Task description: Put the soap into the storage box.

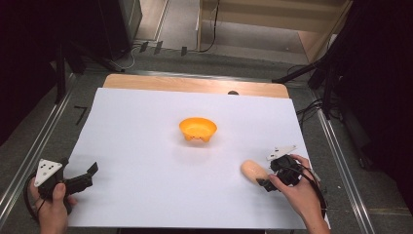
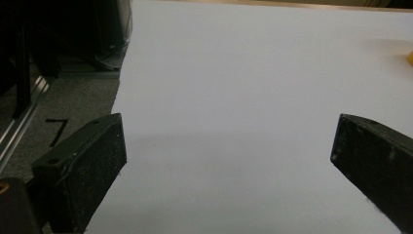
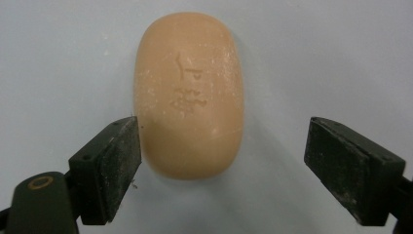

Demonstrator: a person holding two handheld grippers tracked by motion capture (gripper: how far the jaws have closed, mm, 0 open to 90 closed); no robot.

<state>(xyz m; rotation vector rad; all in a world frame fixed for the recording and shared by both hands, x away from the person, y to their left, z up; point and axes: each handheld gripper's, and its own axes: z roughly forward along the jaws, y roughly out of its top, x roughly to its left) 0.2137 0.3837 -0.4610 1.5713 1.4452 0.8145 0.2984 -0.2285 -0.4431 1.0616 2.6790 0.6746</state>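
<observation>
White table sheet (image 1: 146,146) bears an orange bowl (image 1: 197,129); both grippers' jaws gape, right gripper (image 3: 221,161) flanking a soap bar (image 3: 190,92).

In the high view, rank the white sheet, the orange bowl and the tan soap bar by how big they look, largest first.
1. White sheet, largest by far.
2. Orange bowl.
3. Soap bar, a little smaller than the bowl, though its right end is hidden by the right gripper.

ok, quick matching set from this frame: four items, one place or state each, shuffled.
Items:
1. bowl
2. soap bar
3. left gripper
4. right gripper

Descriptions:
A. open over bare white sheet
B. orange, mid-table
C. open, fingers either side of the bar
D. peach, flat on the sheet at the right

Pairs: 1-B, 2-D, 3-A, 4-C
</observation>
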